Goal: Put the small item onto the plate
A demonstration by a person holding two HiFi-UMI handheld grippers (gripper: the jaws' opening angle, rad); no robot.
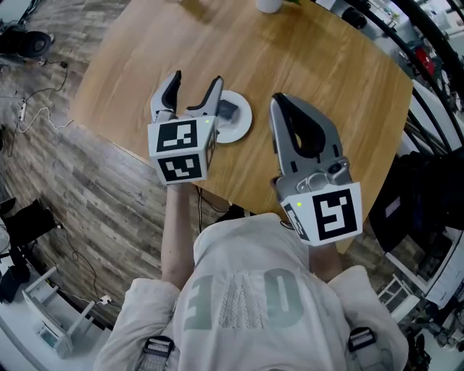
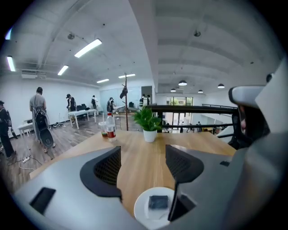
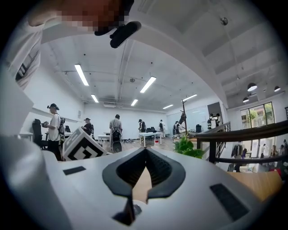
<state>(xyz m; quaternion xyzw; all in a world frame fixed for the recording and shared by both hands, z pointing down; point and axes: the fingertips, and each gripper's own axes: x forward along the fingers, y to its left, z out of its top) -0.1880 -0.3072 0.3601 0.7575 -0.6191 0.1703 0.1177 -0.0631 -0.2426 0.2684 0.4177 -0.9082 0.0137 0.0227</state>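
Observation:
A small dark square item (image 1: 227, 110) lies on a white plate (image 1: 243, 127) near the front edge of the round wooden table (image 1: 326, 72). My left gripper (image 1: 194, 85) is open and empty, its right finger beside the plate's left rim. In the left gripper view the item (image 2: 158, 202) rests flat on the plate (image 2: 141, 212), low between the spread fingers of the left gripper (image 2: 143, 164). My right gripper (image 1: 279, 100) is held to the right of the plate, shut with nothing in it. In its own view the right gripper (image 3: 146, 151) has its jaws meeting at the tips.
A potted plant (image 2: 148, 123) in a white pot (image 1: 268, 4), a bottle (image 2: 110, 126) and a cup stand at the table's far side. Dark bags and railing (image 1: 428, 188) crowd the right. Cables lie on the wooden floor (image 1: 43, 109) to the left. People stand far off.

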